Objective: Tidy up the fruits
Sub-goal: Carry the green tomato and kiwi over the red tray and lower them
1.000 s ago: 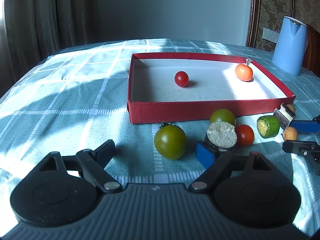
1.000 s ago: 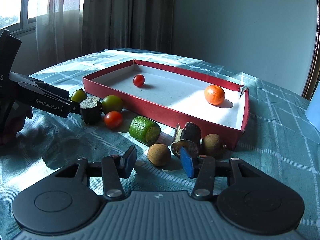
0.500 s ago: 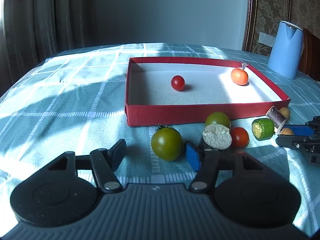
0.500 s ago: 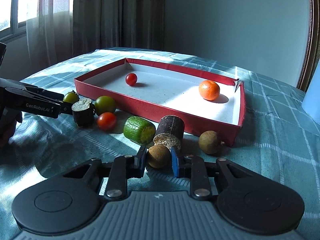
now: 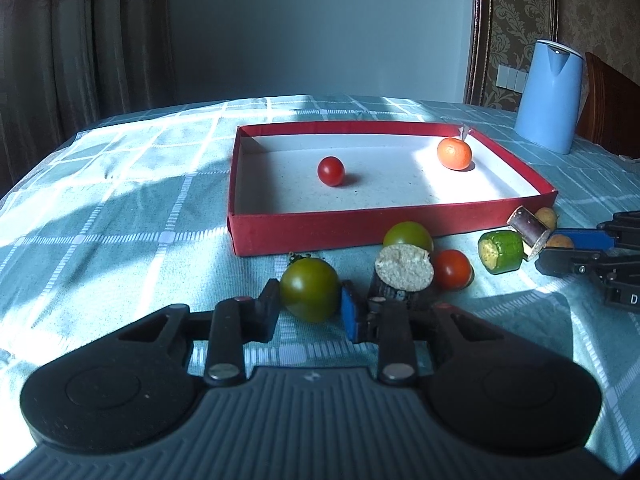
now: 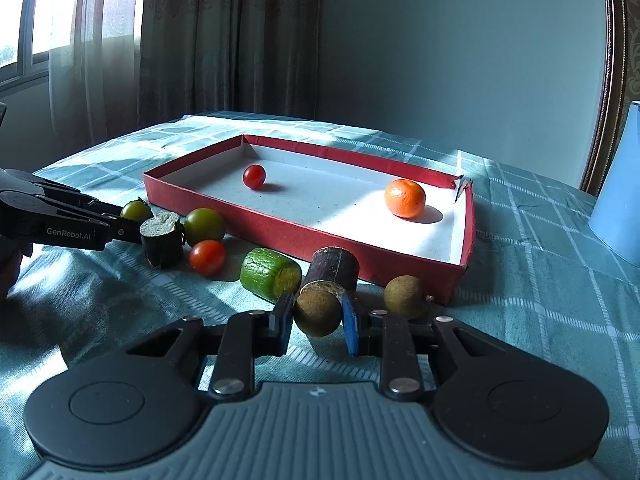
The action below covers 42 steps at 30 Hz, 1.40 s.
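A red tray (image 5: 360,228) (image 6: 320,236) holds a red cherry tomato (image 5: 331,171) and an orange (image 5: 454,153). In front of it lie loose fruits. My left gripper (image 5: 310,312) is shut on a dark green tomato (image 5: 310,295), low over the cloth. My right gripper (image 6: 316,318) is shut on a brown longan (image 6: 317,312); it also shows in the left wrist view (image 5: 560,248). Beside them lie a dark sugarcane stub (image 5: 404,274), a green tomato (image 5: 408,235), a red tomato (image 5: 452,269), a green cucumber piece (image 6: 270,274), another cane piece (image 6: 334,272) and a second longan (image 6: 404,296).
A blue kettle (image 5: 550,96) stands at the back right of the checked tablecloth (image 5: 120,200). Curtains and a wall lie behind the table. A wooden chair back (image 5: 612,112) is at the far right.
Both grippers closed: the left one onto the dark green tomato, the right one onto the brown longan. Both views have risen slightly and pulled back.
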### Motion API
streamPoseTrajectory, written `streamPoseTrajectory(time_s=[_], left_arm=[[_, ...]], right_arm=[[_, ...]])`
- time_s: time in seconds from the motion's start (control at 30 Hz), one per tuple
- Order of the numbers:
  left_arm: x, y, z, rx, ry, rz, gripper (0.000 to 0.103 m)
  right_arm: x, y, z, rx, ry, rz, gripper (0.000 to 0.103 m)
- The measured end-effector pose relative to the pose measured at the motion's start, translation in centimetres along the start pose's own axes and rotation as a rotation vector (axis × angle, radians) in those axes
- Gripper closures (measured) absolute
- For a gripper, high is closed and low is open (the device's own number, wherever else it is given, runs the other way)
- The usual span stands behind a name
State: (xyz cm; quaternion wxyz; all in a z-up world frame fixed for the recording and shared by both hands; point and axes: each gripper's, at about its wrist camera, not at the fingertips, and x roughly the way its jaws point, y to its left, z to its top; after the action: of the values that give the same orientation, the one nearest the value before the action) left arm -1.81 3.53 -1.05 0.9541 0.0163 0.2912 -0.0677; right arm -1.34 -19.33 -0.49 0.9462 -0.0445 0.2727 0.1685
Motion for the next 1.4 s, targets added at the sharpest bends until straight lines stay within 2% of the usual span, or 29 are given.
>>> streamPoseTrajectory(time_s=[0.3,0.37,0.87,1.13,1.4], left_arm=[[-1.4,0.6,-0.3,-0.072,-0.046,0.013,0.075],[-1.2,0.5,0.3,-0.073,-0.032,0.035,0.075],[1.4,-0.5,4.8,-0.119,-0.057,0.016,0.075],[2.9,-0.4,5.5,-0.120,-0.048,0.039,0.075],[4.8,-0.6,6.3,-0.110,-0.005,0.063,0.075]], right_arm=[[-1.2,0.0,0.2,-0.006,-0.081,-0.043,0.078],[-1.4,-0.3,0.6,-0.001,-0.098,-0.061,0.078],[0.8,-2.1,4.0,0.020,-0.125,-0.157,0.078],[2.7,-3.3,5.2,0.067,-0.102,-0.182,0.078],[6.5,-4.6,6.2,0.088,-0.008,-0.193,0.078]])
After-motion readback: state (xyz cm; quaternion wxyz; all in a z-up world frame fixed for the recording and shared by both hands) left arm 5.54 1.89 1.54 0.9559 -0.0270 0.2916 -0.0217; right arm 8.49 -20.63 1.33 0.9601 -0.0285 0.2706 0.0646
